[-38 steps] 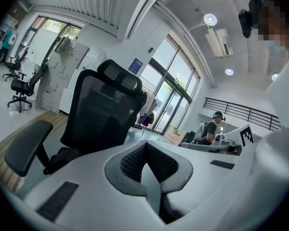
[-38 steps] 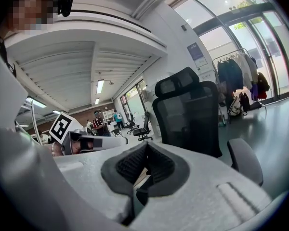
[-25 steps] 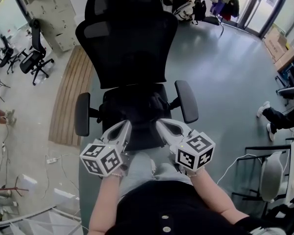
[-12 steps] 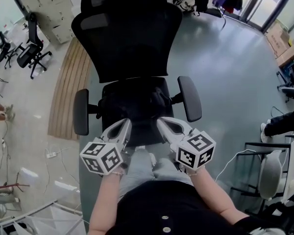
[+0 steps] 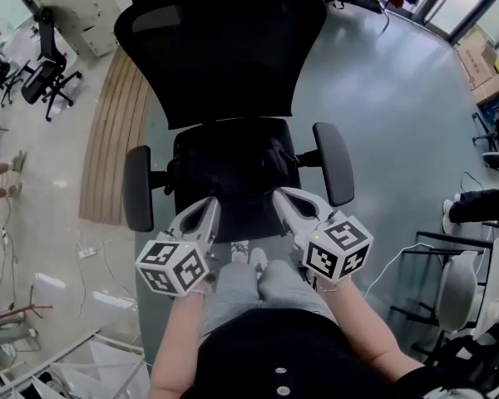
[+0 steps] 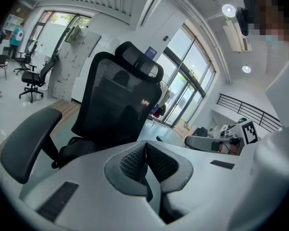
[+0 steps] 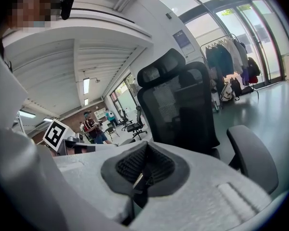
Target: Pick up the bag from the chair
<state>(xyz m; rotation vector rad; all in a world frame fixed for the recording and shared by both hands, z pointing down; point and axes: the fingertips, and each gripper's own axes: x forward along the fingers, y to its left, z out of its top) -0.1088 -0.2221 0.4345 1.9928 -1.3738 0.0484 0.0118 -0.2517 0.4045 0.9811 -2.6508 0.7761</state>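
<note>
A black bag [image 5: 233, 166] lies slumped on the seat of a black mesh office chair [image 5: 220, 52]. In the head view both grippers are held in front of the seat's near edge, side by side. My left gripper [image 5: 209, 205] points at the front left of the seat, jaws shut and empty. So is my right gripper [image 5: 280, 195], at the front right. Neither touches the bag. The left gripper view has shut pads [image 6: 145, 147] with the bag [image 6: 74, 149] low beyond them. In the right gripper view the jaws [image 7: 145, 163] are shut before the chair back [image 7: 183, 107]; the bag is hidden there.
The chair's armrests [image 5: 137, 188] [image 5: 333, 163] flank the seat. Other office chairs [image 5: 40, 80] stand far left beside a wooden floor strip [image 5: 108, 135]. A person's legs [image 5: 482, 209] and a white chair [image 5: 457, 293] are at the right. Cables lie on the floor [image 5: 87, 252].
Both grippers, still shut, have come forward and a little lower toward the seat's front edge. The chair sits higher in the head view, and shoes now show between the grippers.
</note>
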